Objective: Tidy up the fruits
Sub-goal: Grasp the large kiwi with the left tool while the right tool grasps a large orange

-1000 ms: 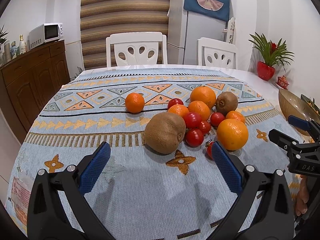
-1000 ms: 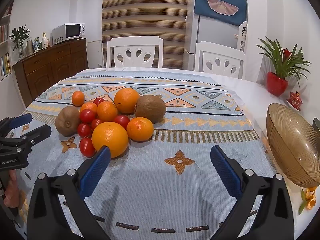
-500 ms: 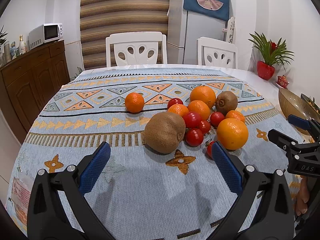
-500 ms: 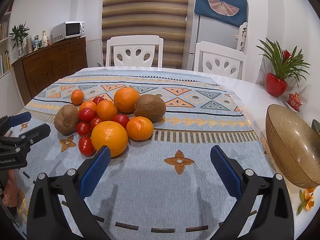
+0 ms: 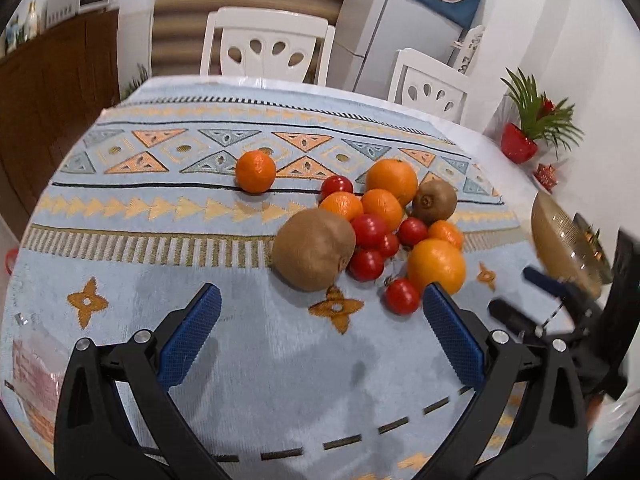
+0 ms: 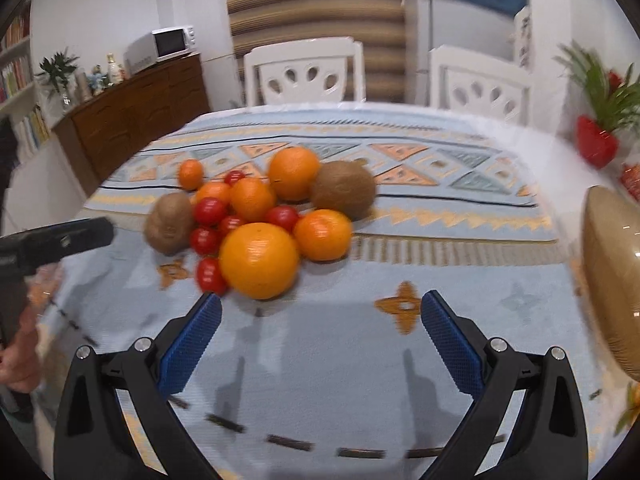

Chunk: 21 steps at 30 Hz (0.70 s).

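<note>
— How do our jaws stand?
— Both spread wide, holding nothing. Our left gripper (image 5: 320, 320) hangs over bare tablecloth (image 5: 160, 280); our right gripper (image 6: 320, 328) does too.
— And the fruit?
— Piled just ahead. A big kiwi (image 5: 314, 249) lies nearest our left, a big orange (image 6: 259, 261) nearest our right, tomatoes (image 5: 366, 265) packed between. One small orange (image 5: 255, 171) sits apart. The bowl (image 6: 610, 280) stands at the table's right edge.
</note>
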Available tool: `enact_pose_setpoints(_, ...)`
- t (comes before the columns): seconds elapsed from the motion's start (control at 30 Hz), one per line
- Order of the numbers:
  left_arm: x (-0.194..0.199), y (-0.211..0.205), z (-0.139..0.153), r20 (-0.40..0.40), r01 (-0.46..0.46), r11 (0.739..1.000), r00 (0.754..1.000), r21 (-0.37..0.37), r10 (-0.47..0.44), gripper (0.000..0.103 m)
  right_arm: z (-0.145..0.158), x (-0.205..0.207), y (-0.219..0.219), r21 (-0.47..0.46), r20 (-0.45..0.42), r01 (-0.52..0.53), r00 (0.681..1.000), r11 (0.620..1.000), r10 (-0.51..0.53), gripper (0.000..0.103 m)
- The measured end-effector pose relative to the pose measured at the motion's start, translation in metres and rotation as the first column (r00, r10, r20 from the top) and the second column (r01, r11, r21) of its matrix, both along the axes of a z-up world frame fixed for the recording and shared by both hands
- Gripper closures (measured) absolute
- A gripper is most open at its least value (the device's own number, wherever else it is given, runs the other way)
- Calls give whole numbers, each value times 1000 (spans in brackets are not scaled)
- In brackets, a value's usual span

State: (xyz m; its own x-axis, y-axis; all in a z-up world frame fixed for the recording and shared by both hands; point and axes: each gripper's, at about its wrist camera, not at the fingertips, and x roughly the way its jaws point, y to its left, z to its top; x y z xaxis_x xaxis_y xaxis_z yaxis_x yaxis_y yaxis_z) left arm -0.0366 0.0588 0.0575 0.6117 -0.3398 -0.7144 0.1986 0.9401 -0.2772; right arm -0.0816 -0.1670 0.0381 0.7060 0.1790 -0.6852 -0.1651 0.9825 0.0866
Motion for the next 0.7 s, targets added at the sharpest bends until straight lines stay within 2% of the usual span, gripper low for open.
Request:
enact_pose_setpoints(0.13,22,7,-6,-57,7,995,998,-96,-12,3,4,8,8,79,-50,-34,998,996,38,5)
enact_pose_setpoints(0.17,25,7,-7,-62,12,995,998,-102,-18,3,6,11,10,109,-57,-43,997,993,49,5)
enact_pose_setpoints(0.3,41,3,-19,-50,26,991,998,-131,-32,3,3,22,20,119,-56,-34,998,992,41,6)
enact_pose_setpoints(0.37,46,1,-25,-42,21,992,999,-121,-26,3,-1,28,23,131,-74,-29,997,991,39,14)
enact_pose_setpoints(0.43,49,-1,-31,-38,23,993,999,-113,-28,4,-6,34,23,159,-97,-24,994,987,39,18)
enact_pose_setpoints(0.6,53,-1,-41,-43,22,990,999,-140,-29,4,-19,38,16,227,-133,18,991,974,12,19)
enact_pose_setpoints(0.7,57,-3,-45,-62,30,990,997,-139,-39,7,-23,44,14,262,-157,19,987,965,24,24)
